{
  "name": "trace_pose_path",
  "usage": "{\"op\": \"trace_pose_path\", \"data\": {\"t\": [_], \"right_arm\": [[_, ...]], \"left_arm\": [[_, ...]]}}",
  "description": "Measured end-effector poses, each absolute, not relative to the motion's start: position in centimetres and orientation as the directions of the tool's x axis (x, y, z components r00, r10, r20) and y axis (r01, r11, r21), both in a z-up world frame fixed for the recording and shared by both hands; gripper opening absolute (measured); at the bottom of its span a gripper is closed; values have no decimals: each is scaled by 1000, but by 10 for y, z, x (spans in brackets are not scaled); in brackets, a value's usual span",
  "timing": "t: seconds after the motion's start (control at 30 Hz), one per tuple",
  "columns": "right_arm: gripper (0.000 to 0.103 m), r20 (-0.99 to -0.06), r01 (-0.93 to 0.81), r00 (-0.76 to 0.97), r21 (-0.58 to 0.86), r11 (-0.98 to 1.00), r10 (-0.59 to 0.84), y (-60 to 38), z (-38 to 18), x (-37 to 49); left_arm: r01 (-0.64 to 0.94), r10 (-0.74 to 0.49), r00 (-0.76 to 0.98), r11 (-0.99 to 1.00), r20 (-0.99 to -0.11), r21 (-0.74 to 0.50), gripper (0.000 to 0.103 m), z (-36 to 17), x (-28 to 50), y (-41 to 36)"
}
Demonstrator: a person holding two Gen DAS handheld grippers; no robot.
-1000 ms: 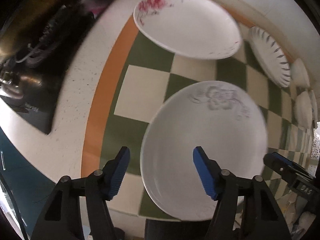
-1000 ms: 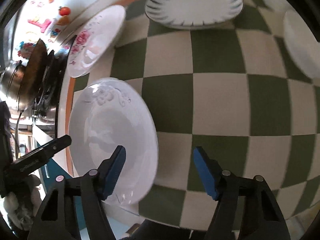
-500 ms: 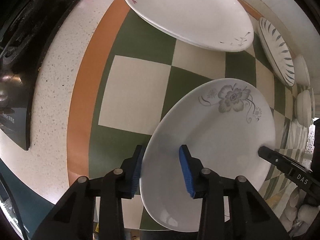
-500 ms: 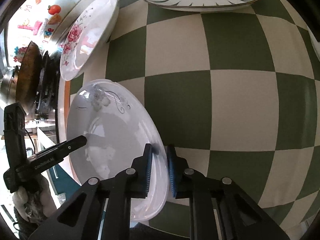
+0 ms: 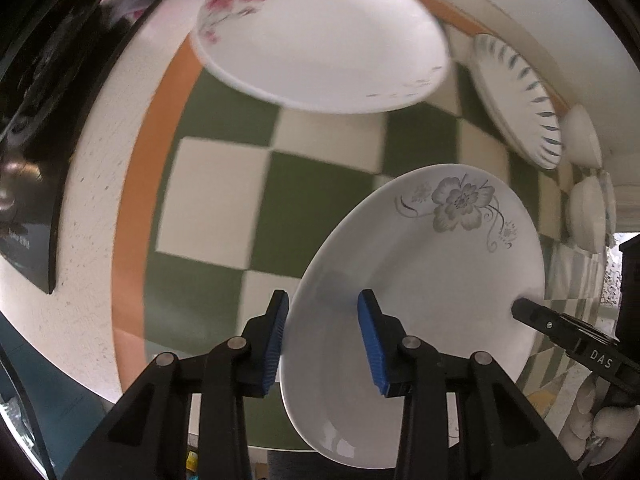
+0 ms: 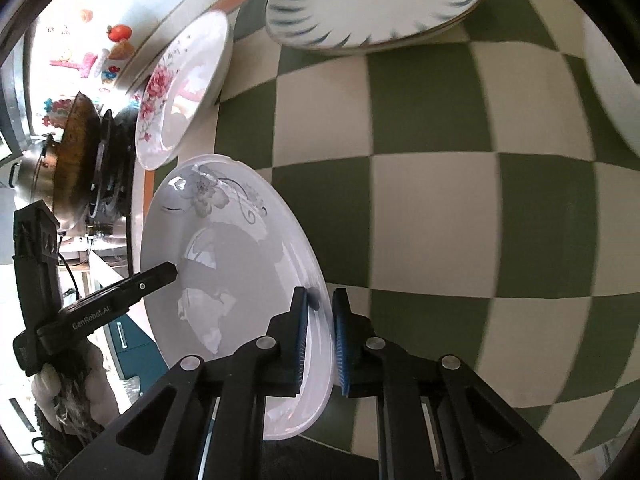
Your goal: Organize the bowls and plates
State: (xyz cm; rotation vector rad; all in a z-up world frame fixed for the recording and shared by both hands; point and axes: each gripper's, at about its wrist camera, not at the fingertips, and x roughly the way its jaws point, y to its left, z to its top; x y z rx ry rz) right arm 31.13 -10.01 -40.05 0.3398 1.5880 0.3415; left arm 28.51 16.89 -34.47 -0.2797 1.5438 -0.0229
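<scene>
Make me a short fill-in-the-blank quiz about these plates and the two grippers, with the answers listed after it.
1. The plate held by both grippers is decorated with a ____ flower.
2. The right gripper is shut on that plate's ____.
3. The plate with the pink flowers lies on the checked cloth, whose squares are cream and ____.
4. The left gripper straddles the held plate's edge with its jaws ____.

Missing words: grey; rim; green; apart
</scene>
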Motion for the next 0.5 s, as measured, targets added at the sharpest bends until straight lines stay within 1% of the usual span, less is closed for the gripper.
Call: {"op": "trace_pose_path", "data": {"t": [0.17,0.5], "right_arm": [[14,-913,22,-18,407,913,408,-143,-387,312],[14,-923,95,-33,380,920,384,-212,-404,300]], "left_arm": [[-111,-203,33,972,-979,-205,33,-348,298,136],[-60,-196,-20,979,-980,-195,33,-372,307,86]]}}
